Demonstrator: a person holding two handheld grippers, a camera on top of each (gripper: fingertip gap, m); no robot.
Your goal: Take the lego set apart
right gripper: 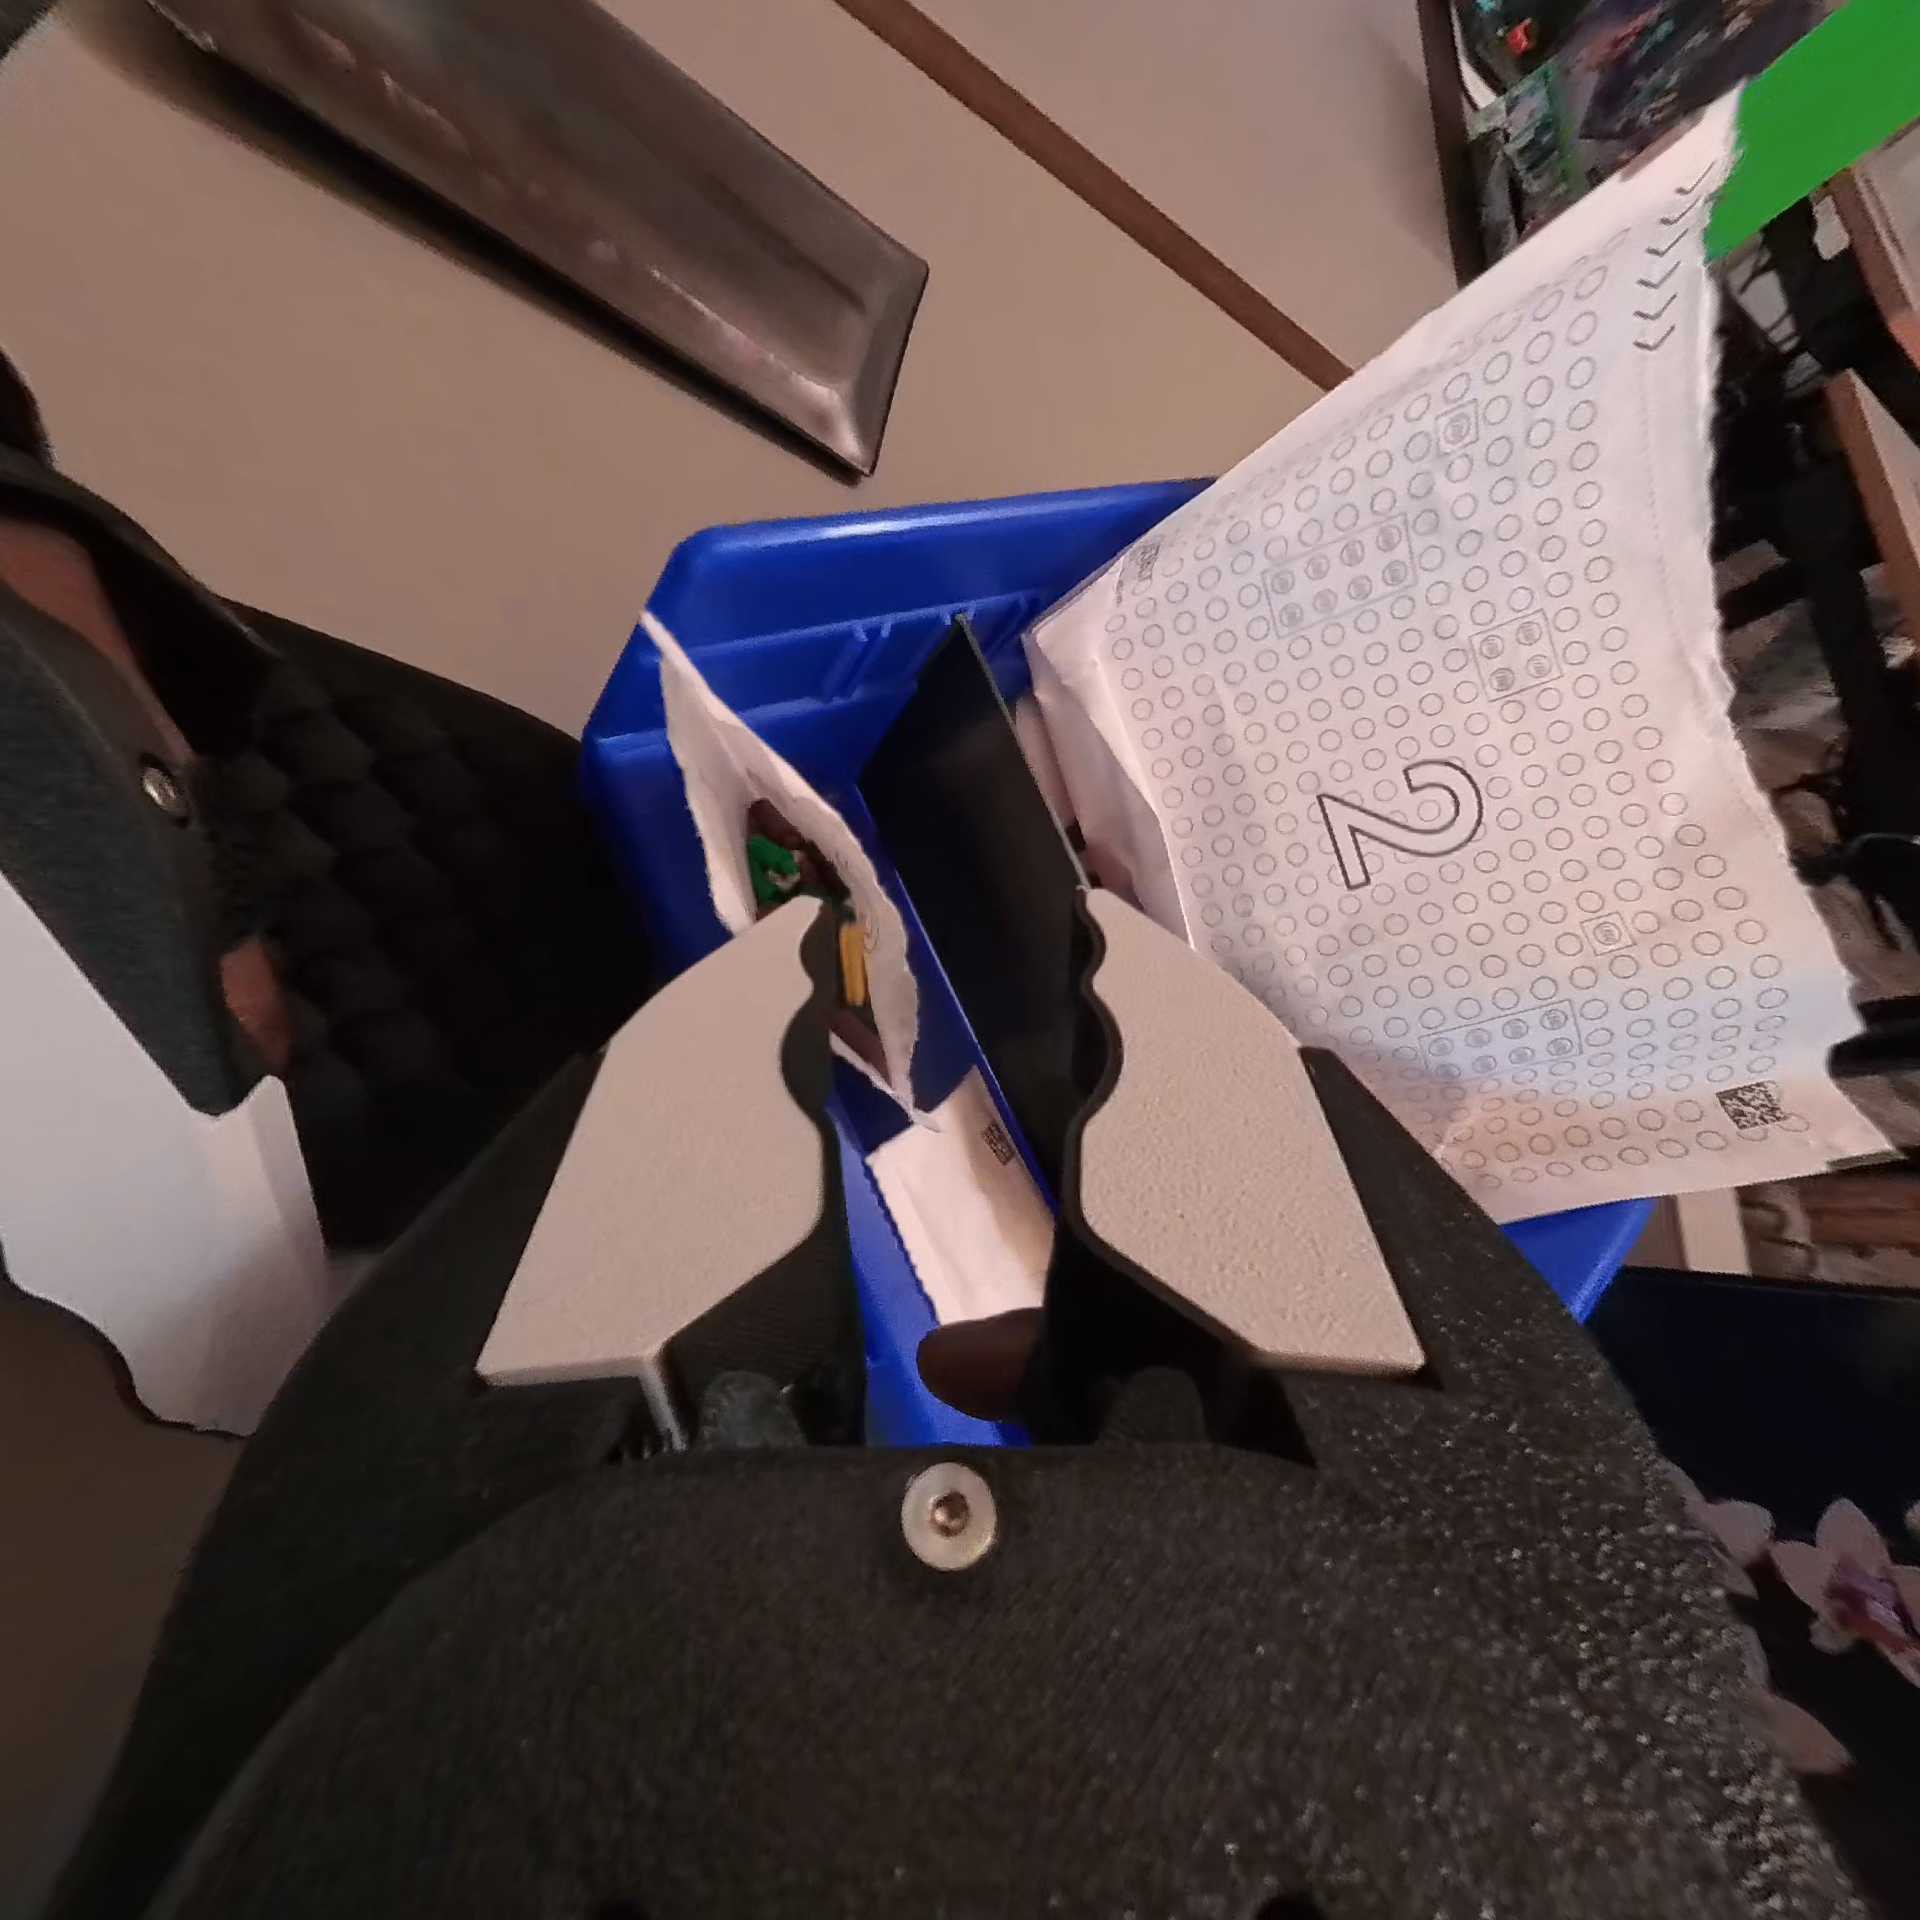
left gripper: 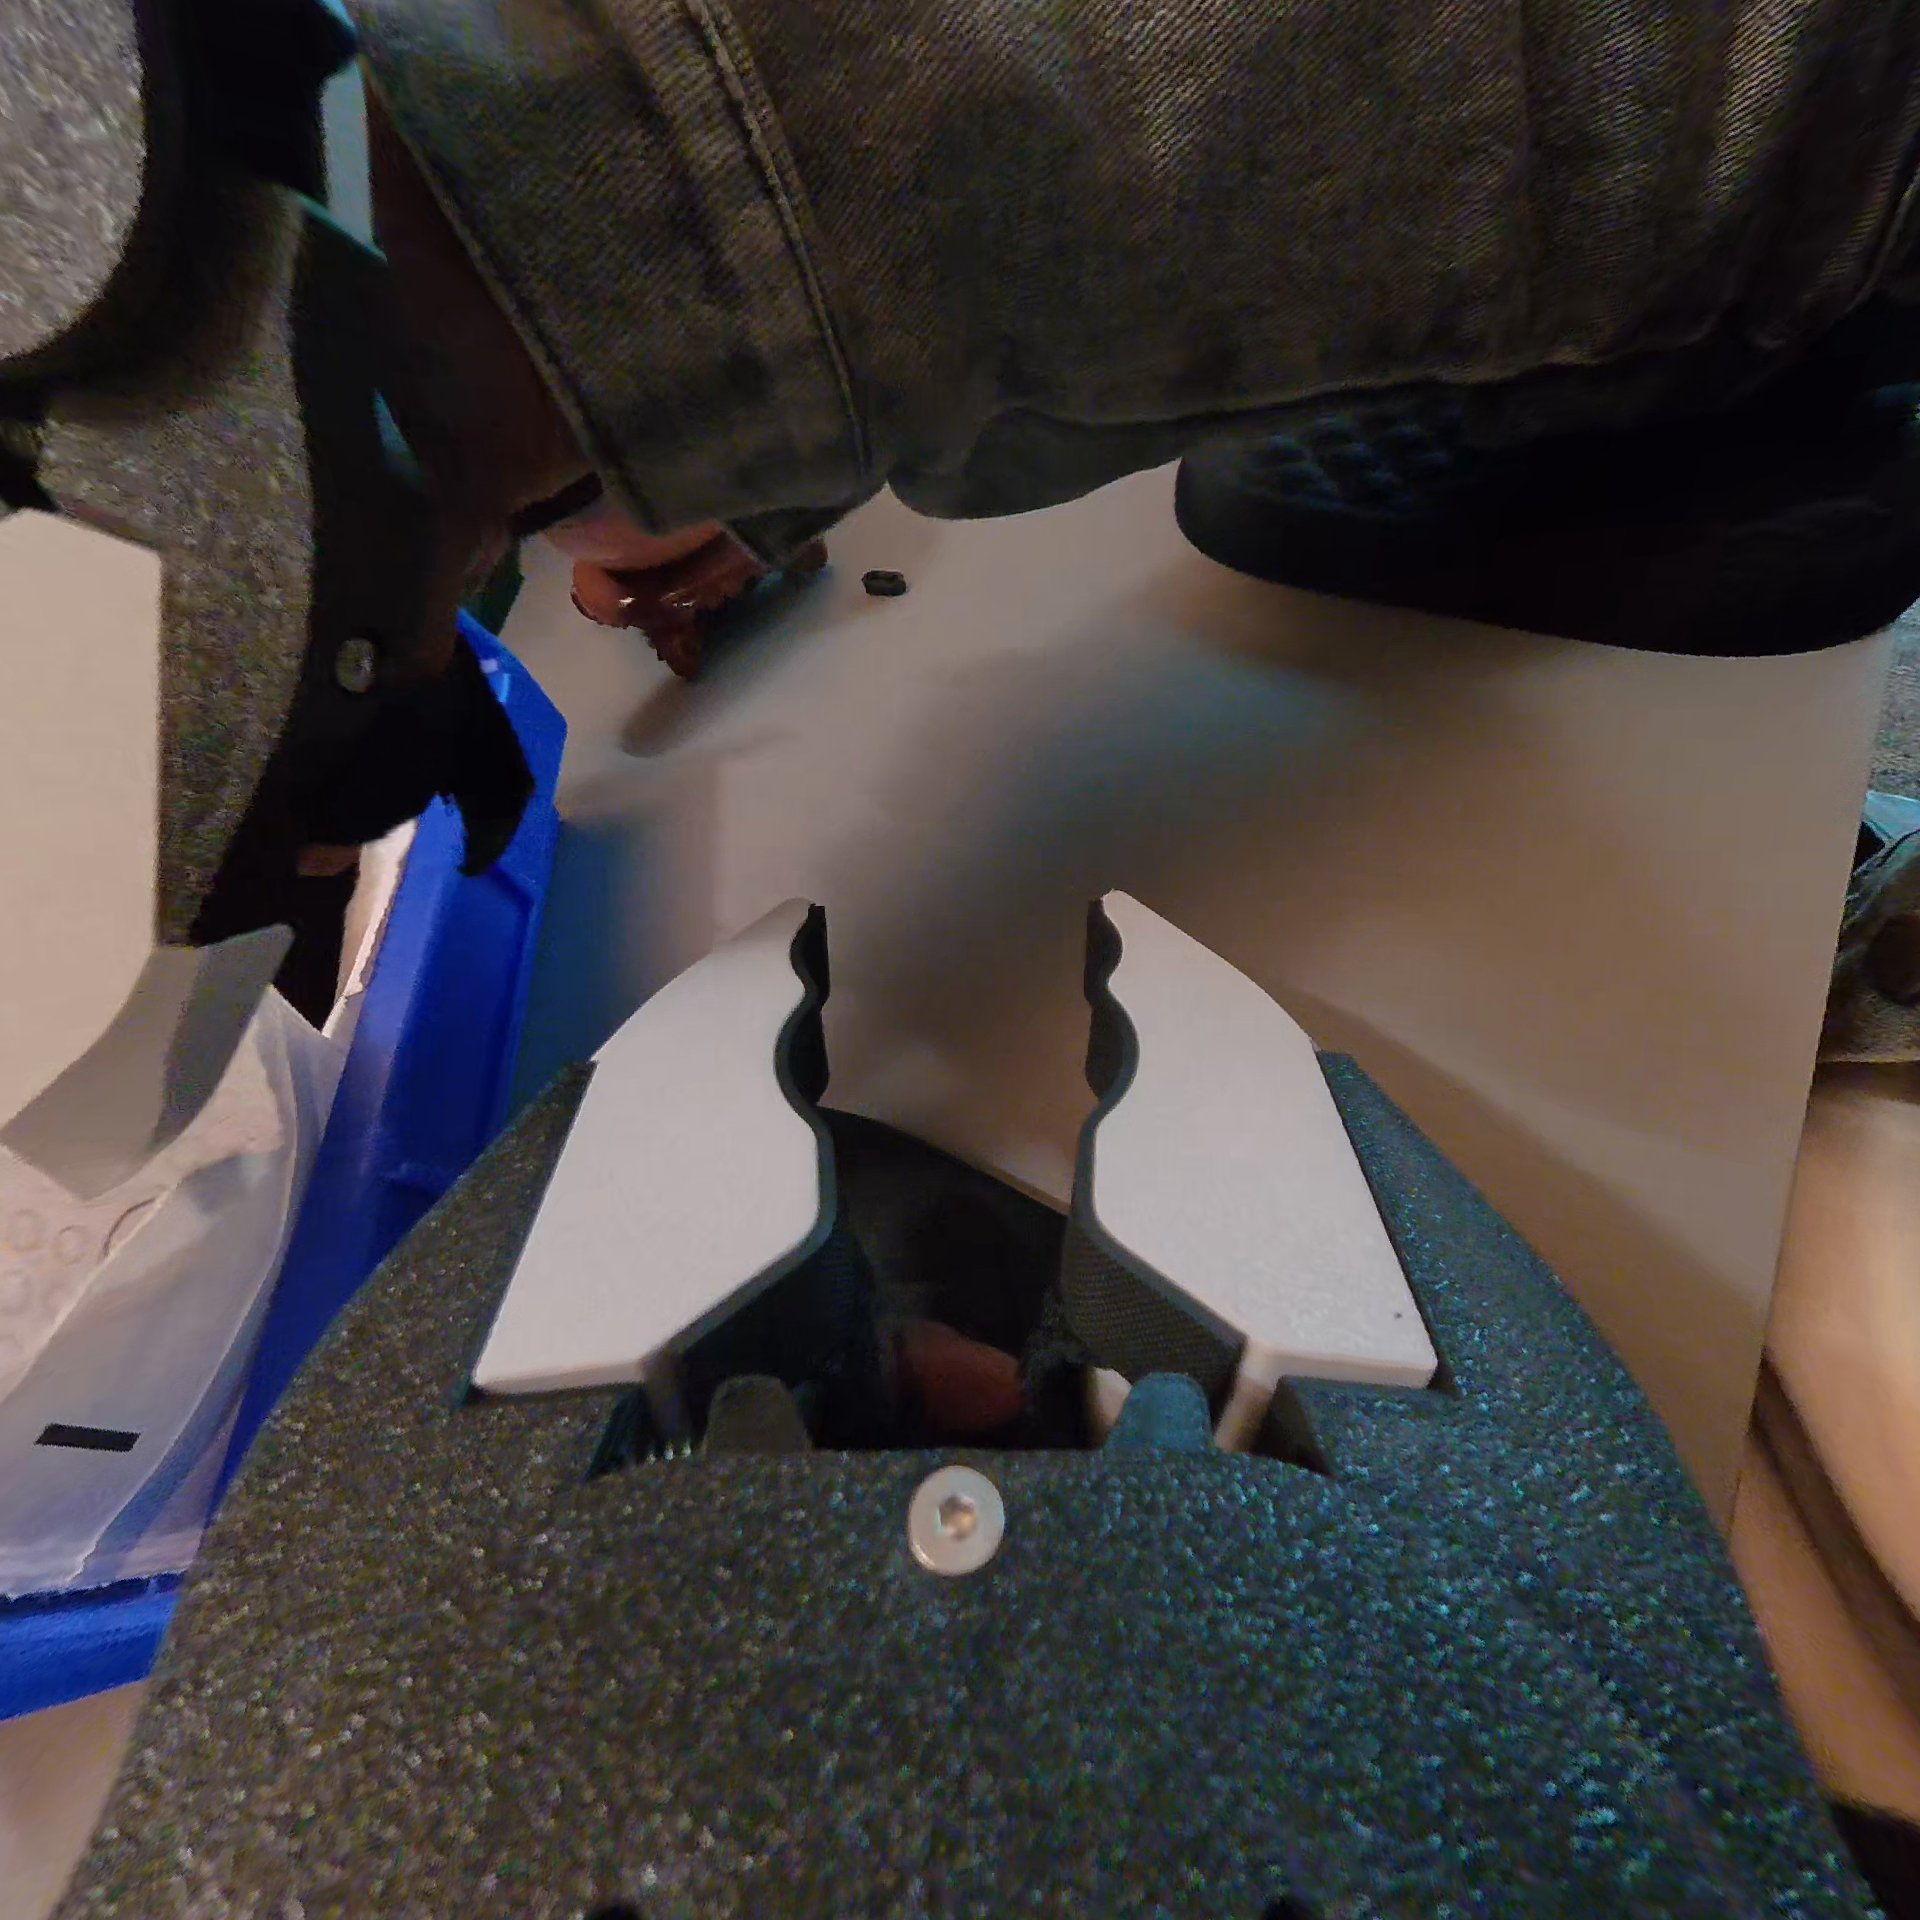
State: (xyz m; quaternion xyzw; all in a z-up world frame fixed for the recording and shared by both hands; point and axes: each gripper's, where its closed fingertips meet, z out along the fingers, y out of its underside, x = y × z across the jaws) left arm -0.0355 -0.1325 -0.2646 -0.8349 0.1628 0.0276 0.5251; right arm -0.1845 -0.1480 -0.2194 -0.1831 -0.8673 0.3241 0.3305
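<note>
The left wrist camera is skimming low across the worktop (left gripper: 1247, 831), facing the person's sleeve (left gripper: 1039, 260); the right one is hovering close above the blue bin (right gripper: 769, 582), which both are sharing.

Brown lego piece (left gripper: 686, 613) half covered by grey sleeve (left gripper: 1039, 229); shape not determined. Small dark part (left gripper: 884, 583) on table (left gripper: 1351, 831) too small to identify. Blue bin (right gripper: 894, 551) largely masked by white paper bag (right gripper: 1455, 779). Torn bag (right gripper: 800, 873) contents only glimpsed.

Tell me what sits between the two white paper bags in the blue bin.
In the right wrist view, an upright black divider panel separates the torn bag from the large printed bag inside the blue bin.
</note>
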